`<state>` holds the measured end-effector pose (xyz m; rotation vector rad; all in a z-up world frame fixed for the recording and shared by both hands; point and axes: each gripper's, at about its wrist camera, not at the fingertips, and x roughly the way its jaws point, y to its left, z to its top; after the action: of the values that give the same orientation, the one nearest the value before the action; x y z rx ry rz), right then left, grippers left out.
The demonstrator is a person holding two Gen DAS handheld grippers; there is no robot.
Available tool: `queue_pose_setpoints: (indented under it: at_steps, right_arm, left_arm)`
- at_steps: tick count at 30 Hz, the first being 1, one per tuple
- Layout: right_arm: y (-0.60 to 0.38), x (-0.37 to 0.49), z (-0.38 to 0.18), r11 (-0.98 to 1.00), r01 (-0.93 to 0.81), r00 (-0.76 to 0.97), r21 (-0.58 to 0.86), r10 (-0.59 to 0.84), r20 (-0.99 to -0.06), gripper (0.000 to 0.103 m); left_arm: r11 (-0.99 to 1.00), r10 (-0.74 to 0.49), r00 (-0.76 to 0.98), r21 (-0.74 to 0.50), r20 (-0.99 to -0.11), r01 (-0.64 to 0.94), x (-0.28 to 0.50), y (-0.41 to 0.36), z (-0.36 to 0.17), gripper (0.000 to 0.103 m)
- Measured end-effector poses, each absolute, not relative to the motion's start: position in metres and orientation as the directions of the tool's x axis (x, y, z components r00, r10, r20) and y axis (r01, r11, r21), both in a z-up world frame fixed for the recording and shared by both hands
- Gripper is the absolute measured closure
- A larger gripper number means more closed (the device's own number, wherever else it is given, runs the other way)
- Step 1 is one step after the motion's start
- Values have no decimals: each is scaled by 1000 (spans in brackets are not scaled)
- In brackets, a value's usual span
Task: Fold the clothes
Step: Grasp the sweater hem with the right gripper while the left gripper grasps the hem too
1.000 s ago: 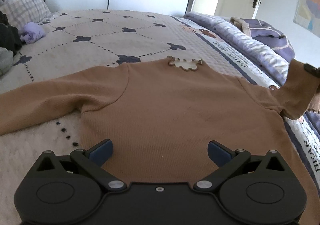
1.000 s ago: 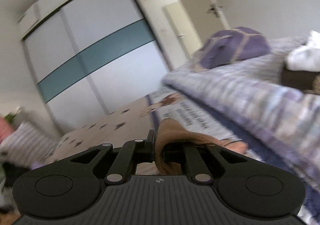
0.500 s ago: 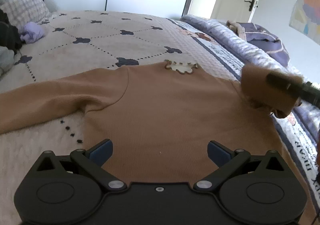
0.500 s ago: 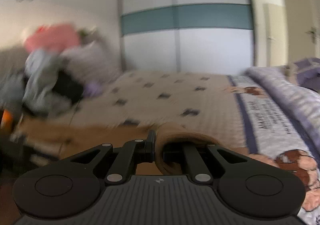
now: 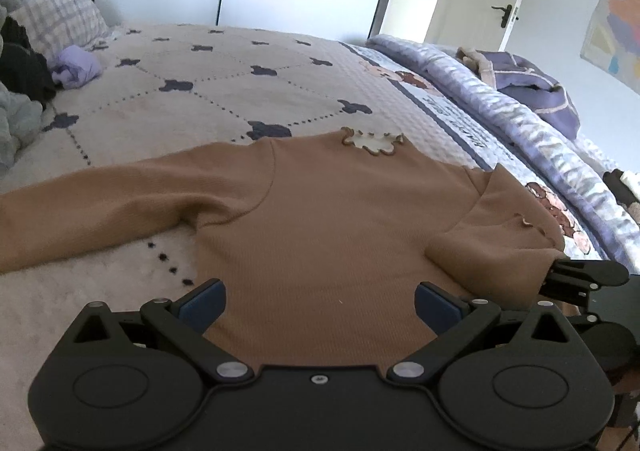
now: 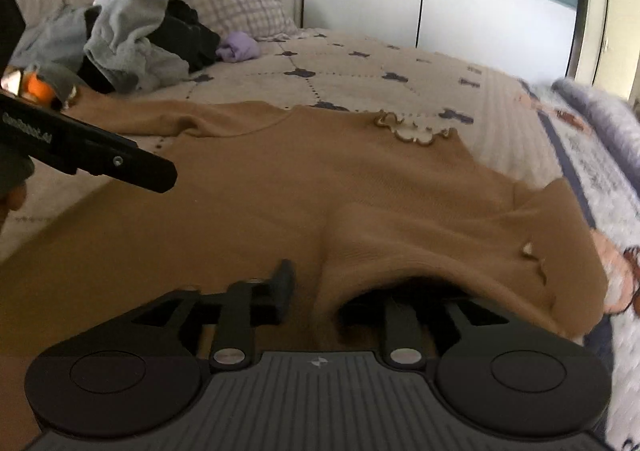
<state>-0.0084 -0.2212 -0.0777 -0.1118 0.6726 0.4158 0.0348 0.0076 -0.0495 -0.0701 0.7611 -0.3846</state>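
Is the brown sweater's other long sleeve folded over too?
No, the left sleeve of the brown sweater lies stretched out flat on the bed; only the right sleeve is folded over.

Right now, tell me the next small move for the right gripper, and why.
Probably draw the right gripper back off the sleeve. Its jaws have just been opening, and the sleeve already lies folded over the sweater yet drapes over one finger. The left gripper hovers open.

Open quilt (image 5: 248,91): passable beyond sweater (image 5: 328,219).
Clothes heap (image 6: 132,39): blocks left.
Rolled duvet (image 5: 520,123): blocks right.
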Motion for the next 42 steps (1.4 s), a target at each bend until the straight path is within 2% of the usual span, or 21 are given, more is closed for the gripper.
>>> queue_pose_setpoints:
  at_steps: [1,5,11,14,16,17,19,21,27,34,39,42]
  right_arm:
    - [-223,-9,-77,911,-407,695,60,352,-627,35]
    - [-234,-14,-76,913,-370,673,169,389,-629,34]
    - [-273,-10,-76,886,-221,695,408,437,-571,34]
    - [-291,-5,-81,859,-134,720,494,427,-547,40]
    - [-295,-2,-85,851,-97,740,516,408,-535,53]
    - [-293,-2,-84,859,-94,752,503,392,-530,55]
    - [-286,-4,-81,886,-113,774,449,362,-520,72]
    - [-273,-8,-75,915,-168,793,367,346,-500,80]
    - [-214,-23,-65,927,-374,799,16,331,-503,81]
    - [-152,-50,-78,722,-599,743,-345,342,-576,81]
    - [-125,-68,-88,561,-646,743,-517,309,-593,81]
    - [-120,-72,-87,528,-658,739,-537,314,-596,81]
  left_arm:
    - [929,-364,660,-201,-658,312,35,8,-49,3]
    - [929,-366,660,-213,-656,303,36,10,-46,3]
    - [926,-369,657,-203,-657,317,36,7,-46,3]
    - [921,-381,644,-207,-664,331,36,5,-48,3]
    - [913,-397,627,-219,-670,344,35,4,-50,3]
    - [908,-407,618,-225,-673,354,35,3,-51,3]
    - [897,-429,598,-242,-676,371,34,2,-54,3]
    - [882,-461,571,-279,-679,380,34,3,-56,3]
    - [828,-559,482,-418,-675,374,36,15,-66,3]
    - [794,-608,457,-505,-649,339,30,33,-74,3]
    - [758,-650,441,-570,-619,318,28,44,-76,3]
    - [732,-675,435,-613,-596,296,28,49,-79,3]
